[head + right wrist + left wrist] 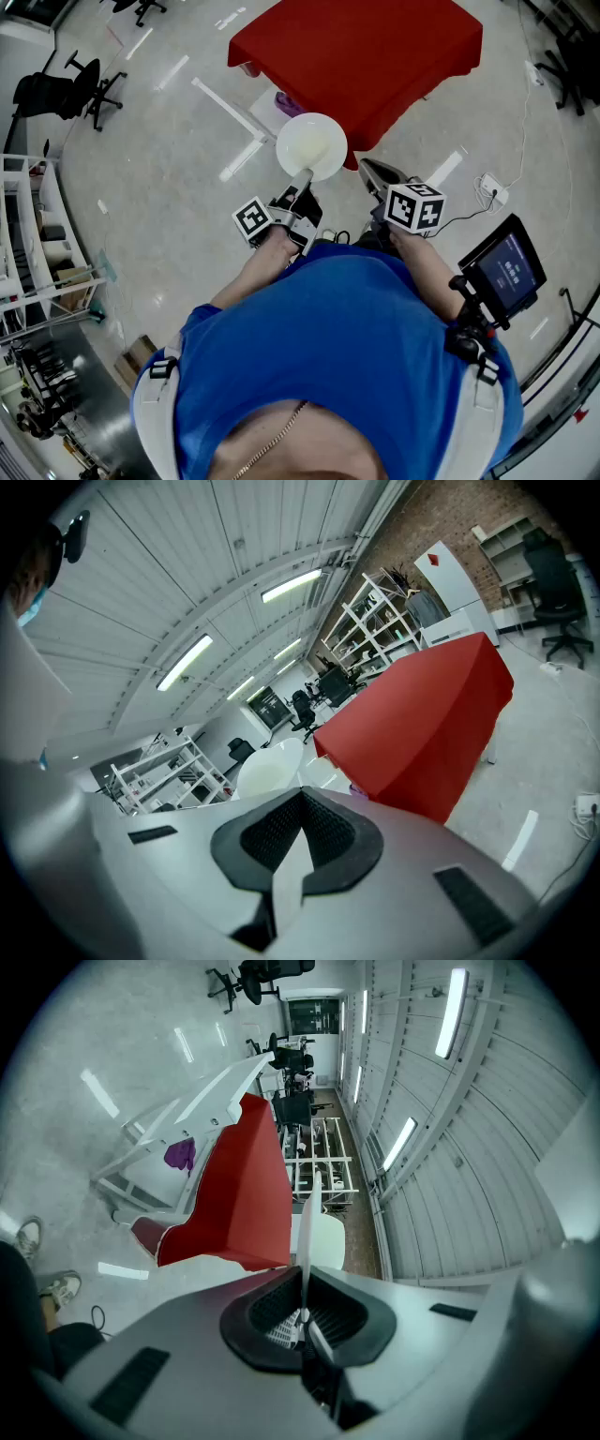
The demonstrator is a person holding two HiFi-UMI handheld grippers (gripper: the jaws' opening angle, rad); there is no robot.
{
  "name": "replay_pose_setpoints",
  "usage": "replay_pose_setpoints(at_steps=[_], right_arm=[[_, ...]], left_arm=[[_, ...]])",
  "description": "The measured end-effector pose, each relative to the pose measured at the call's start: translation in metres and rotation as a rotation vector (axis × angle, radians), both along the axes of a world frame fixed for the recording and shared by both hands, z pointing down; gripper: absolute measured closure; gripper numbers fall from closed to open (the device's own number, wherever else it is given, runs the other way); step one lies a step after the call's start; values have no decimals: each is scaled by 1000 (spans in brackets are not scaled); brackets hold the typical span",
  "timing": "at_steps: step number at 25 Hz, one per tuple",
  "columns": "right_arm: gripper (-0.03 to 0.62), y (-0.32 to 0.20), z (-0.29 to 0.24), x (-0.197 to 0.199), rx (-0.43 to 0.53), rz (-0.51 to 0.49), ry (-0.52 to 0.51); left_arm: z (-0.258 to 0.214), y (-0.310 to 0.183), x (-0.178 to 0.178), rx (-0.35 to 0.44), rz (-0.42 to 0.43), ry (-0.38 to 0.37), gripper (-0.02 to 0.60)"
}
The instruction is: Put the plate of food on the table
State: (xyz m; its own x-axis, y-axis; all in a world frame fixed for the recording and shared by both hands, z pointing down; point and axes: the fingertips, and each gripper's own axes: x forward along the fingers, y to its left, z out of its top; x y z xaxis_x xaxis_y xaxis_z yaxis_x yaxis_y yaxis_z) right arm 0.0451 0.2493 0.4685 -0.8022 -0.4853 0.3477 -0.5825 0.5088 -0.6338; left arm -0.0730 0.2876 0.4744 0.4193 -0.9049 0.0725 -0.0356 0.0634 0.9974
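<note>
A round white plate (312, 144) hangs over the floor just short of the near edge of the red-clothed table (361, 52). My left gripper (301, 180) is shut on the plate's near rim. In the left gripper view the plate (305, 1227) shows edge-on, pinched between the black pads, with the red table (239, 1194) beyond it. The plate's middle looks pale yellowish, and I make out no distinct food. My right gripper (373, 172) hovers right of the plate, apart from it. Its jaws (302, 794) are shut with nothing between them, and the plate (270, 769) lies to their left.
Black office chairs (70, 89) and white shelving (33, 225) stand at the left. A screen on a stand (508, 267) is at the right, and a power strip with a cable (492, 190) lies on the floor. Something purple (286, 103) sits by the table's near edge.
</note>
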Motion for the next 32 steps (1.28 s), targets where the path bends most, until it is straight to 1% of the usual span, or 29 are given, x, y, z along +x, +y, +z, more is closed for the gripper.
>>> replay_pose_setpoints(at_steps=[6,13,21,27,32], right_arm=[[592,0,-1,0,2,1,3],[592,-5,-5,5,13,38,-19],[592,-8,-4,9,18,56,-22],[592,12,-8,-3,21,73,-23],[592,15,-9,-1,21,94,-15]], left_arm=[[0,0,-1,-1,1,2,563],[2,-1,0,-6,8,2,563],[4,-4,4,-5,21,5,563],[1,13,-9,1,33,10,563],[2,12,-7,4,52,19,563]])
